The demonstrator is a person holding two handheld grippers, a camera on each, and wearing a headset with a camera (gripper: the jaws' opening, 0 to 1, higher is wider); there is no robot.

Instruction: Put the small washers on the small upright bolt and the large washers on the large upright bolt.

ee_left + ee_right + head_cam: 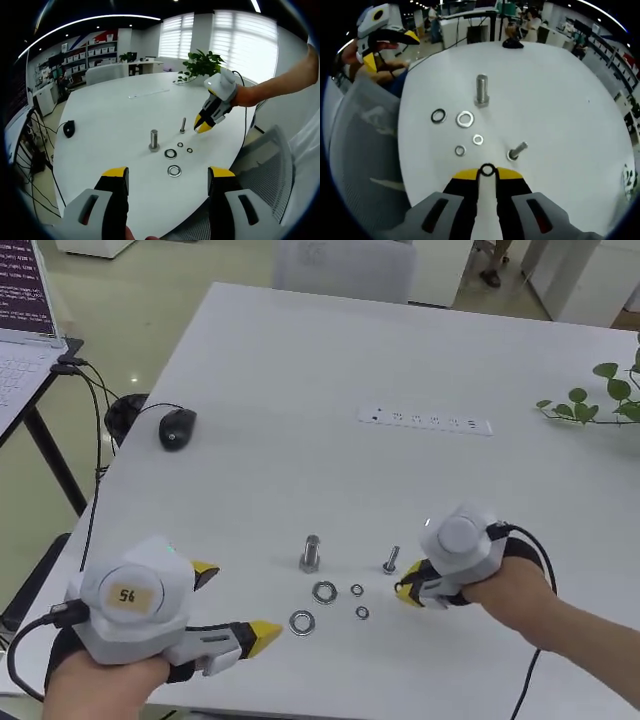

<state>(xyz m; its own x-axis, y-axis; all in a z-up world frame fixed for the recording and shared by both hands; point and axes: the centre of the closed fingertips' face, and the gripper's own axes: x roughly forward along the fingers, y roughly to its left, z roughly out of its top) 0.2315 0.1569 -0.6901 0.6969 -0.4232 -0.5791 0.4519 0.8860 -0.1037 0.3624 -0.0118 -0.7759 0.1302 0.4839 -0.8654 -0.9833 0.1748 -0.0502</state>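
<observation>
Filling an office [100, 55], white table [300, 390], left gripper [235, 602] jaws apart, right gripper [405, 592] pinching washer [487, 170].

mouse [177, 427]: well beyond left gripper [235, 602]
power strip [425, 421]: well beyond right gripper [405, 592]
plant [600, 400]: far right of it

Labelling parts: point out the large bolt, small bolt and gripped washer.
large bolt [310, 551], head view, its shaft
small bolt [391, 558], head view, its shaft
gripped washer [487, 165], right gripper view, its upper rim
</observation>
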